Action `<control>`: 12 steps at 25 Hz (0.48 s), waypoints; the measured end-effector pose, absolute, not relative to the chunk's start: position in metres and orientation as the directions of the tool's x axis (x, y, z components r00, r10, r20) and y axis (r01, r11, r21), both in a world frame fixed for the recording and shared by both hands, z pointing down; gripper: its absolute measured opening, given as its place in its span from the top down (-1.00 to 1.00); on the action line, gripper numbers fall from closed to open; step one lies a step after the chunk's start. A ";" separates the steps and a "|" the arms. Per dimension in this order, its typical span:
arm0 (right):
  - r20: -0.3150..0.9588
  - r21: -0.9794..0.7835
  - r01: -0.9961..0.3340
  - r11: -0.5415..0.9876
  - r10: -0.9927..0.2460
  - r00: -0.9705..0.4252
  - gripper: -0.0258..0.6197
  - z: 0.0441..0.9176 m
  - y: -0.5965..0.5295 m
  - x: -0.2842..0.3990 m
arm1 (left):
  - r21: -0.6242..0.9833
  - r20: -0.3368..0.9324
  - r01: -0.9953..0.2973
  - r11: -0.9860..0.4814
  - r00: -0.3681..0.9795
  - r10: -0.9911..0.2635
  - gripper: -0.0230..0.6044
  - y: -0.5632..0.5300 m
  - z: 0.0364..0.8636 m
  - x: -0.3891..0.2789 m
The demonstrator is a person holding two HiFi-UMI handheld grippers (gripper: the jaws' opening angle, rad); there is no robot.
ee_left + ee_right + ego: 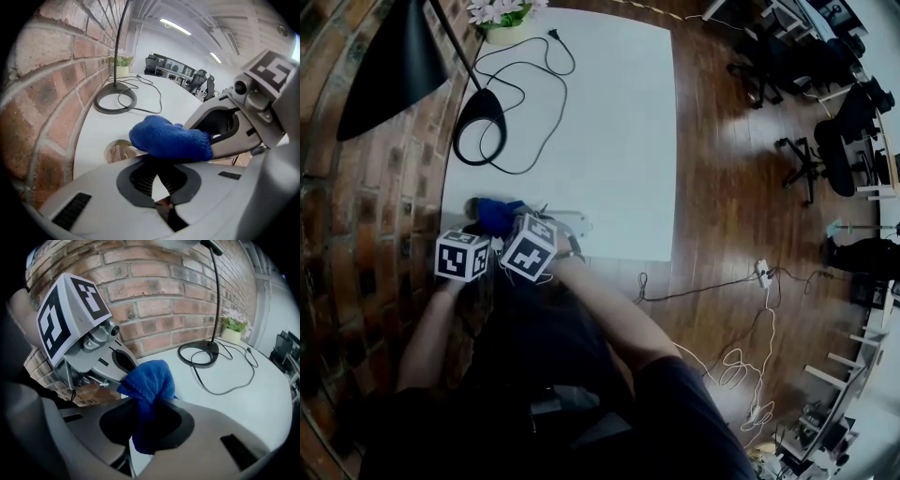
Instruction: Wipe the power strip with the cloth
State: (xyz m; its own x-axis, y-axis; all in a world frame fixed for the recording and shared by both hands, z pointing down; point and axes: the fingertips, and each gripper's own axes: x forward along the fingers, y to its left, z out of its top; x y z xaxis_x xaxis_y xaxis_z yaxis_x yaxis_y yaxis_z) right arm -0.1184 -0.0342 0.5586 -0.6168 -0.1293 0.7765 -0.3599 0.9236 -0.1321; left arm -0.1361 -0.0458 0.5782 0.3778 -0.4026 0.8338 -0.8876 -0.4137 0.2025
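white table (619, 141) bears one lamp (389, 66), one blue cloth (147, 385) pinched in right tongs (149, 425).

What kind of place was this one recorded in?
Probably an open-plan office or lab: a white table against a brick wall, a desk lamp on it, and office chairs beyond.

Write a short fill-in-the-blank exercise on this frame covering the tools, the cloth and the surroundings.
1. The right tool is shut on a ___ cloth.
2. The left tool has its jaws ___, with nothing between them.
3. The lamp stands on the white table beside a ___ wall.
Missing words: blue; shut; brick.
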 end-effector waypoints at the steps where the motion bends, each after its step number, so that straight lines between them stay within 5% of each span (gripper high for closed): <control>1: 0.773 -0.144 -0.372 0.917 -0.130 -0.621 0.70 0.558 -0.036 -0.116 | 0.202 0.837 -0.889 -0.411 0.375 -0.399 0.95 -0.047 0.576 -0.133; 12: 0.783 -0.138 -0.498 0.856 -0.214 -0.585 0.70 0.557 -0.043 -0.065 | 0.113 0.808 -0.897 -0.428 0.333 -0.486 0.95 -0.063 0.566 -0.122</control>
State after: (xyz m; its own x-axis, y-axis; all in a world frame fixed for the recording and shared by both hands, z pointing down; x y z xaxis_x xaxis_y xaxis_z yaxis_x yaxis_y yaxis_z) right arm -0.0654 -0.0433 0.5570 -0.5848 -0.2138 0.7825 -0.4978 0.8562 -0.1380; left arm -0.1219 -0.0630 0.5658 0.3333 -0.4860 0.8079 -0.8968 -0.4279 0.1126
